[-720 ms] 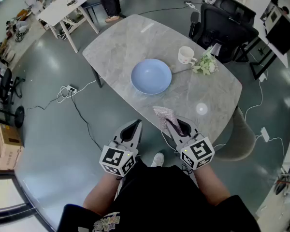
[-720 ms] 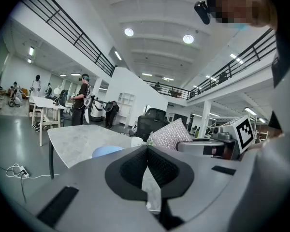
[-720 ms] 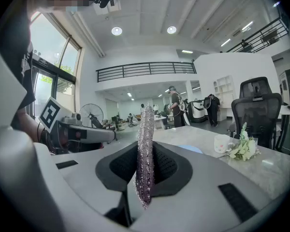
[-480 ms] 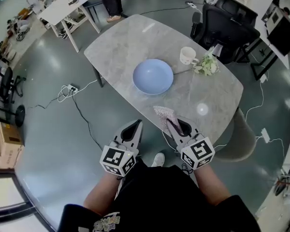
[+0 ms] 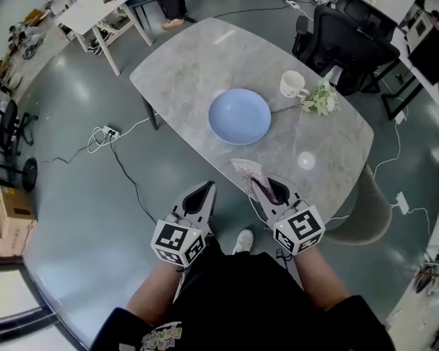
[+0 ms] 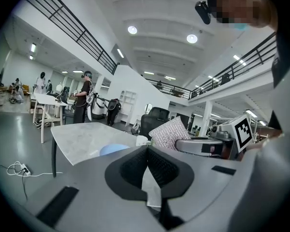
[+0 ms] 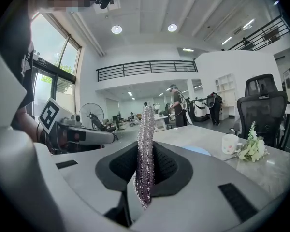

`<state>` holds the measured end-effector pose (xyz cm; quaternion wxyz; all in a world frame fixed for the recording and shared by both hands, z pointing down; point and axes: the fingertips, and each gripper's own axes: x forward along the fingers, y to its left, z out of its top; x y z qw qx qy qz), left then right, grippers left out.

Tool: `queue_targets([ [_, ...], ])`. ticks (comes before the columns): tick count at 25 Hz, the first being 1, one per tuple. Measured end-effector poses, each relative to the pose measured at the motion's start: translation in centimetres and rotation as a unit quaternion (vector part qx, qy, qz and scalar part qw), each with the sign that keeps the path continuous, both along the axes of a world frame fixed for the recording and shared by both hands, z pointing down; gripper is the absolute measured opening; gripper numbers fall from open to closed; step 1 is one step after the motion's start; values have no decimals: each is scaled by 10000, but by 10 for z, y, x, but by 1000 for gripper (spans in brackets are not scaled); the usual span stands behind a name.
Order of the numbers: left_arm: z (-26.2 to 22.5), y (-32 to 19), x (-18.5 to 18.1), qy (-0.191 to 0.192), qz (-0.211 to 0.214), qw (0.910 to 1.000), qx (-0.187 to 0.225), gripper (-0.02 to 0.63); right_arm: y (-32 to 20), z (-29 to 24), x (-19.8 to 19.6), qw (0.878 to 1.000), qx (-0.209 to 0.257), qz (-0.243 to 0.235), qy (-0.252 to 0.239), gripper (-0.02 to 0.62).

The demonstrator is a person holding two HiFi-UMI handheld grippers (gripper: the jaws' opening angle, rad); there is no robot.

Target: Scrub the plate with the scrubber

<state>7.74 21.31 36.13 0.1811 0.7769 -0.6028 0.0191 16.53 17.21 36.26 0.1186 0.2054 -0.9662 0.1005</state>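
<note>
1. Here the right claw point(image 7: 146, 151) is clamped on the scrubber point(image 7: 146, 144), a flat silvery mesh pad that stands edge-on between its jaws and sticks out past the tips
2. The left claw point(image 6: 147, 151) has its jaws pressed together, with nothing between them
3. In the head view both claws are side by side close to the person's body; the right one reaches over the near rim of the table point(image 5: 197, 64), the left one is over the floor just off that edge
4. The plate point(image 5: 239, 116), round and pale blue, sits near the middle of the grey marbled table, well apart from the scrubber and from both claws
5. Beyond the plate a white mug point(image 5: 293, 84) stands just beside a small bunch of flowers point(image 5: 320, 101) lying on the table, and a black chair point(image 5: 351, 31) stands at the far side
</note>
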Motion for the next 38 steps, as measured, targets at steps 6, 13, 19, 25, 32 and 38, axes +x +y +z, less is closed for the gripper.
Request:
queue_targets([
  [6,6,-6,-38,77,111,9999,-84,15,-10,-1,-38,9997,-61,234,55,74],
  [13,12,-14,-91,153,285,9994,-154,15,-17,6,-91,9990,-135,404,105,74],
  [19,15,-24,-134,209,447,9987,-159,15,-26,10,-133,9981,-187,578,142,74],
  [25,18,-31,-168,222,638,9976,-126,15,-30,13,-169,9971,-176,726,164,74],
  [32,24,-45,-180,239,794,9964,-158,15,-37,13,-188,9966,-121,784,224,74],
  [38,34,-63,-177,203,891,9955,-268,15,-56,19,-184,9956,-132,884,286,74],
])
